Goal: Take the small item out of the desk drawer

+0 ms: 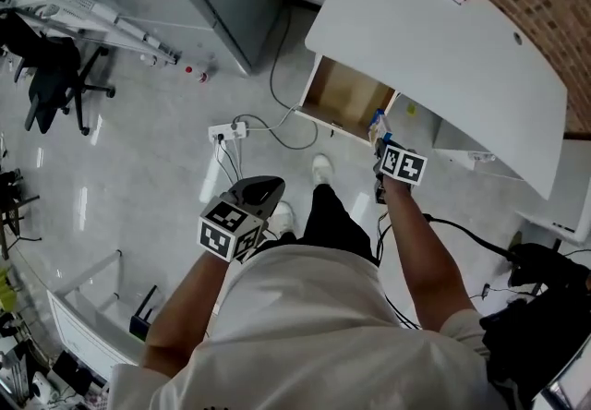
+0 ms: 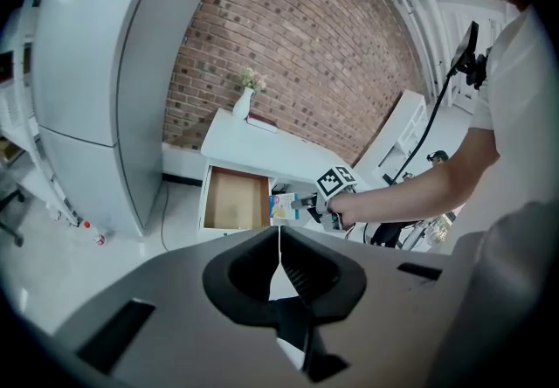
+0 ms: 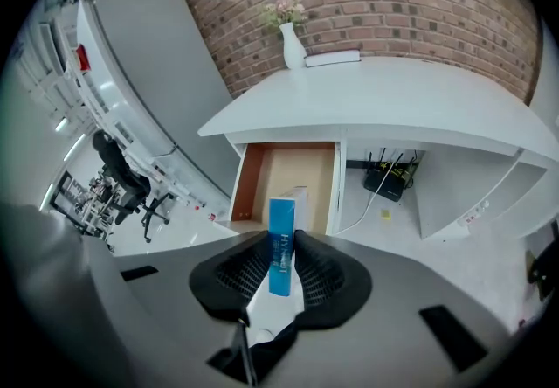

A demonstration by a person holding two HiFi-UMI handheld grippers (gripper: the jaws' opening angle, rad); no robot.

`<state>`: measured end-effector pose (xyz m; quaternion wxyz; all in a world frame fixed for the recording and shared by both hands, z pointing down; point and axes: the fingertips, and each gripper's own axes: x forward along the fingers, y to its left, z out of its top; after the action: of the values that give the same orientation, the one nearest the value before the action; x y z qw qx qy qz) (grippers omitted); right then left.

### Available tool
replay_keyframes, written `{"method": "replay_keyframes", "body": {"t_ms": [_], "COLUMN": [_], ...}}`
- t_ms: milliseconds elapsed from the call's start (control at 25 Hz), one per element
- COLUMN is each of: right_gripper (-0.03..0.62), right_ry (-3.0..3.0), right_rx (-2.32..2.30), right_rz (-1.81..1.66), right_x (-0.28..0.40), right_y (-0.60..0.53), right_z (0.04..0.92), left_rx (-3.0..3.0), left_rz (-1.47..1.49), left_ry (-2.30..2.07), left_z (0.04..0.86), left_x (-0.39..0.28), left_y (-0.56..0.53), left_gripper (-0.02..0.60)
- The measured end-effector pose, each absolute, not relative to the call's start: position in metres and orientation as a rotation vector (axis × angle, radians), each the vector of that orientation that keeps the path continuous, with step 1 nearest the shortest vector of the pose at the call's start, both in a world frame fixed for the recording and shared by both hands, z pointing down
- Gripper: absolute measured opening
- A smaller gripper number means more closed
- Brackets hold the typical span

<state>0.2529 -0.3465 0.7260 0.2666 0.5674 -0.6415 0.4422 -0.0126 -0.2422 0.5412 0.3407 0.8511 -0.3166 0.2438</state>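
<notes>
Our right gripper (image 3: 281, 246) has its two jaws closed on the small item, a narrow blue box (image 3: 284, 213). The pads press its two wide faces. The box stands upright between them, and its far end sticks out beyond the jaw tips. Straight ahead of this gripper and a little below is the open drawer (image 3: 262, 172), with its bottom bare as far as we see. The white desk (image 3: 393, 107) top lies above and beyond it.

We judge that the box is already at the front edge of the drawer or just outside it, so the step in hand is to bring it away. For this we should hold the same pressure, not more, because a carton like this can dent. We should draw the gripper back toward our body in a straight line. We must also mind the drawer's front corner below the jaws and the desk edge above them.

Our left gripper (image 2: 279, 246) has its jaws together with nothing between them, and it is well apart from the drawer.
</notes>
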Motion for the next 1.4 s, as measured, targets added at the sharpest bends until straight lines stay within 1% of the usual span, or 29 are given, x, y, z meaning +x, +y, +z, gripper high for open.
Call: {"method": "replay_keyframes", "body": {"t_ms": [400,720,1200,1400], "right_gripper": [0.109,0.109,0.107,0.107], "right_ry": [-1.804,-1.839,-1.904,-1.916], "right_rx": [1.495,1.493,1.436,1.428], "right_rz": [1.173,1.152,1.130,1.110], "right_x": [0.220,0.196,0.149,0.140], "right_y": [-0.251,-0.186,-0.107,-0.080], "right_z": [0.656,0.613,0.578,0.573], "left_rx": [2.280,2.304,2.307,2.311], "left_rz": [0.588,0.570,0.552,0.550], "left_ry": [-0.856,-0.840,-0.852,-0.848], "left_z": [0.510,0.501,0.505,0.510], "left_x": [-0.053,-0.079,-0.112,-0.117], "left_y": [-0.199,-0.156,-0.102,-0.079], "left_gripper": [0.026,0.026,0.026,0.026]}}
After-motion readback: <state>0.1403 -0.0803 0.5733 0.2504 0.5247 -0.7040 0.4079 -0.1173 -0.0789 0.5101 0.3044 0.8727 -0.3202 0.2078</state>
